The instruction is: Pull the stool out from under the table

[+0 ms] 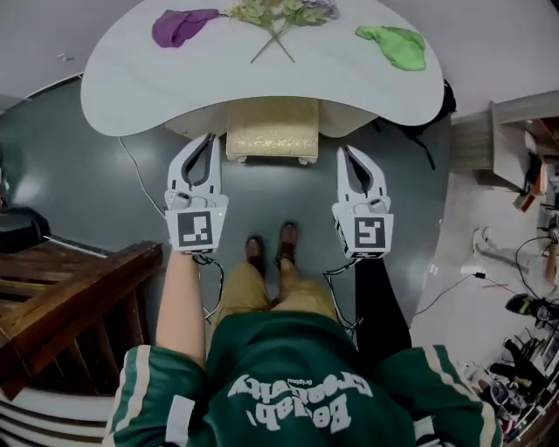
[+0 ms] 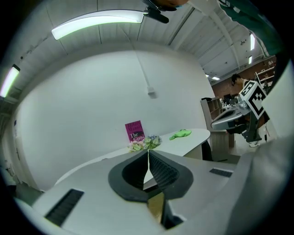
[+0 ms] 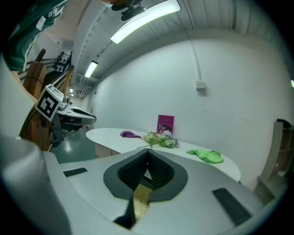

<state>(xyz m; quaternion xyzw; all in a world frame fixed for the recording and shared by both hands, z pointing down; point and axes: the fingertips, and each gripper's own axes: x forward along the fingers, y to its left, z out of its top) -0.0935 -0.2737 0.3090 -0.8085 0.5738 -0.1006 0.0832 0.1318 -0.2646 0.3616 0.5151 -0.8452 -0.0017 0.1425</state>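
Observation:
A stool (image 1: pixel 272 130) with a pale gold cushion sits half tucked under the front edge of the white curved table (image 1: pixel 131 70). My left gripper (image 1: pixel 208 140) hangs just left of the stool, above the floor, shut and holding nothing. My right gripper (image 1: pixel 346 152) hangs just right of the stool, also shut and holding nothing. In the left gripper view the closed jaws (image 2: pixel 148 153) point at the table top, and a strip of the gold cushion (image 2: pixel 156 205) shows below them. The right gripper view shows its closed jaws (image 3: pixel 148 153) with the cushion (image 3: pixel 140 202) beneath.
On the table lie a purple cloth (image 1: pixel 179 25), a bunch of flowers (image 1: pixel 281 14) and a green cloth (image 1: pixel 395 44). A pink book (image 3: pixel 165 124) leans on the wall. A wooden bench (image 1: pixel 70 292) stands at the left, a wooden cabinet (image 1: pixel 502 140) and cables at the right.

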